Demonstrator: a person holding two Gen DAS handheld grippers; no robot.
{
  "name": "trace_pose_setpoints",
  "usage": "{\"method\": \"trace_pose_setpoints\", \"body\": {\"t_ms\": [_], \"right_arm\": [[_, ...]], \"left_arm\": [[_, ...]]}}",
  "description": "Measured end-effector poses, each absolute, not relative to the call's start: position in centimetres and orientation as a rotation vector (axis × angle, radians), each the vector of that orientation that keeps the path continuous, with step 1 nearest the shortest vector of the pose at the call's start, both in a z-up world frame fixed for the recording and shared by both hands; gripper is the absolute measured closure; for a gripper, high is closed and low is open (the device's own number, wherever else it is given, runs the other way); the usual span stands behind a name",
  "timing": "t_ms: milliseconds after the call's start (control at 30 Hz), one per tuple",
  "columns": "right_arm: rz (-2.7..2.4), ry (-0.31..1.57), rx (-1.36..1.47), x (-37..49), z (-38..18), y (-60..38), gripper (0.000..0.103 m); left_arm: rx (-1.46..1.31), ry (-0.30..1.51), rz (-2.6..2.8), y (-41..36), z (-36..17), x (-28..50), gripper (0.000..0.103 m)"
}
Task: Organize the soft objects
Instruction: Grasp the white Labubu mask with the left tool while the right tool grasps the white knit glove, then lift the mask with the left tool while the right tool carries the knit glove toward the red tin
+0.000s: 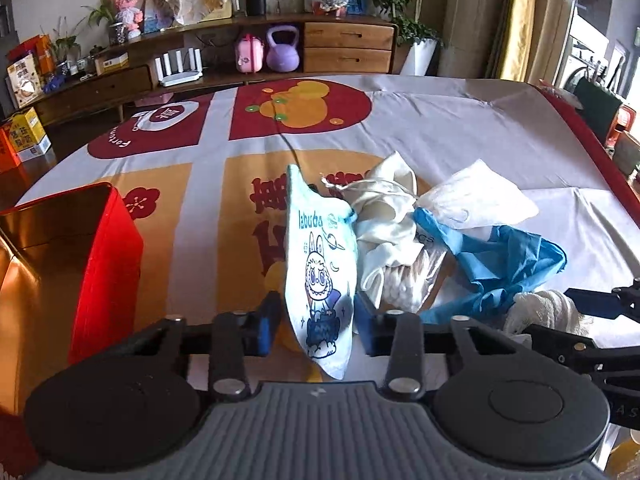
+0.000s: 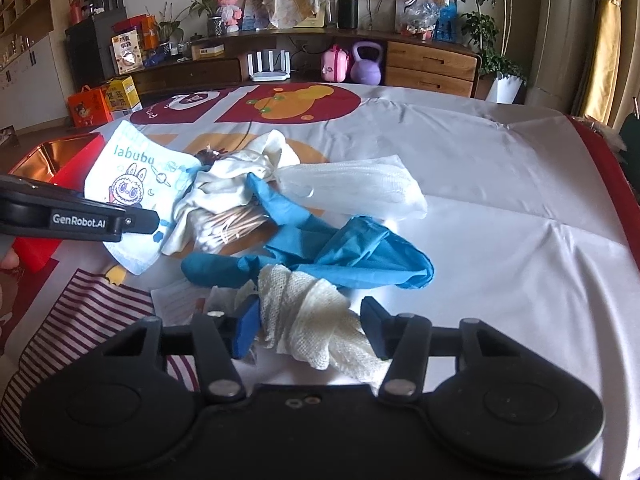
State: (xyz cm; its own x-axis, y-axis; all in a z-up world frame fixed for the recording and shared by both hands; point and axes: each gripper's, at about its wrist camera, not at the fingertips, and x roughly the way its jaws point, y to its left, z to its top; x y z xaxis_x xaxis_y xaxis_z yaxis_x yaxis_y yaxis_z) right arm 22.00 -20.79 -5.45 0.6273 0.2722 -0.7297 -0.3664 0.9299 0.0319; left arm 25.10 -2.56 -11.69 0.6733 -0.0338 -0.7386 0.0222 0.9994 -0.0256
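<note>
A pile of soft things lies on the table. A white face mask printed "labubu" (image 1: 320, 276) stands on edge between the open jaws of my left gripper (image 1: 316, 320), with a gap at each pad; it also shows in the right wrist view (image 2: 136, 184). My right gripper (image 2: 310, 330) is open around a rolled white gauze bandage (image 2: 312, 320). Blue gloves (image 2: 340, 252) lie just beyond it. A cream drawstring cloth bag (image 1: 386, 200), a packet of cotton swabs (image 2: 228, 228) and a white gauze pad (image 2: 360, 188) sit in the pile.
An open red tin box (image 1: 92, 256) with a shiny gold inside stands at the left on the printed tablecloth (image 1: 460, 128). A striped cloth (image 2: 88, 308) lies near the front left. A wooden sideboard (image 1: 344, 44) with clutter stands beyond the table.
</note>
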Motion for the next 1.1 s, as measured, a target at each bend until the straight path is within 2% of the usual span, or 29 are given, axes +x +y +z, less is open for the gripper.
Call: {"method": "trace_pose_setpoints", "body": {"t_ms": [67,133,367,433,833,1100], "right_arm": [[0.369,0.814,-0.121,22.0,-5.4,-20.8,0.056],[0.367,0.812,-0.12,21.9,-5.4,-20.8,0.058],[0.361,0.801,-0.119,21.4,-5.0,-20.8,0.068],[0.354,0.792,-0.119,21.2,-4.7,-20.9,0.069],[0.33,0.727,-0.114,19.2,-1.6,-21.7,0.069],[0.326,0.713,-0.109,18.3,-1.1,-22.0,0.069]], "left_arm": [[-0.022,0.832,-0.031,-2.6,-11.6,25.1,0.07],[-0.033,0.83,-0.027,-2.4,-11.5,25.1,0.078],[-0.054,0.825,-0.035,-1.9,-11.0,24.6,0.085],[-0.058,0.818,-0.037,-1.8,-10.7,24.3,0.093],[-0.037,0.763,-0.05,-1.7,-8.2,22.4,0.099],[-0.024,0.777,-0.05,-1.7,-8.3,22.1,0.1]]}}
